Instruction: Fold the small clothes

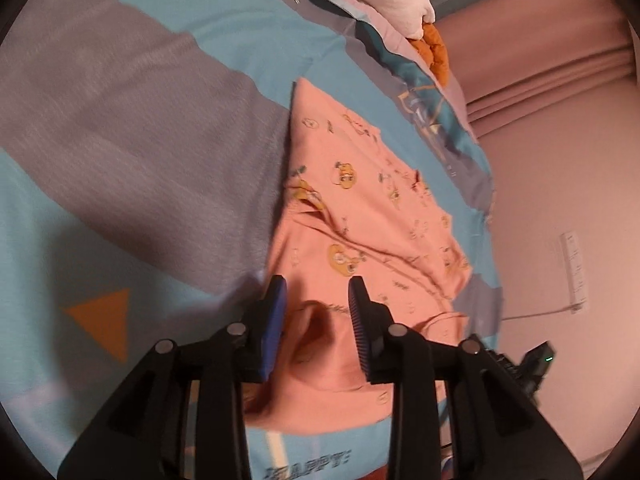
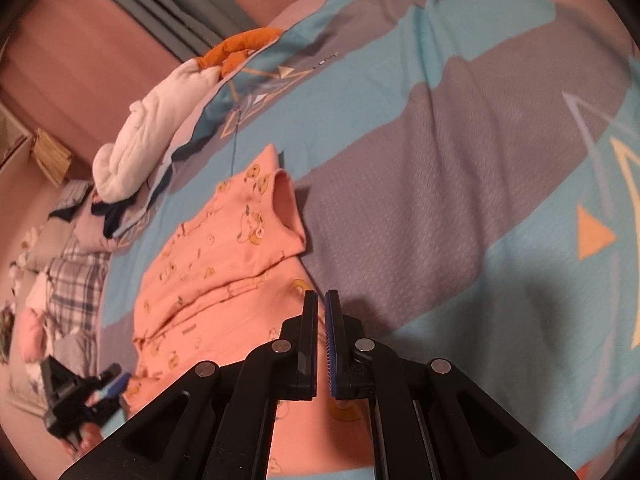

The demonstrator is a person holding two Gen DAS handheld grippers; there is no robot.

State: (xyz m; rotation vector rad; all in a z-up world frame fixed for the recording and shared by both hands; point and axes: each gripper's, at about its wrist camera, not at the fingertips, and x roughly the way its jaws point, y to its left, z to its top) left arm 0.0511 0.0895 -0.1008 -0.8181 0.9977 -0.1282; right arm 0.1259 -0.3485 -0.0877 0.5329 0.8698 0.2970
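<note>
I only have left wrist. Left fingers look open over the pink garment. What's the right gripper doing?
Observer: The right gripper has its fingers nearly closed, only a thin gap between them, and I can't tell whether any cloth is pinched there. It sits at the near edge of the pink garment.
Operator: Is the sleeve folded in yet?
Observer: From the right wrist, one sleeve lies across the top of the body, cuff open toward the grey stripe of the bedspread.
Operator: Anything else near it on that side?
Observer: A white padded garment is piled at the far edge of the bed, apart from the pink one.
</note>
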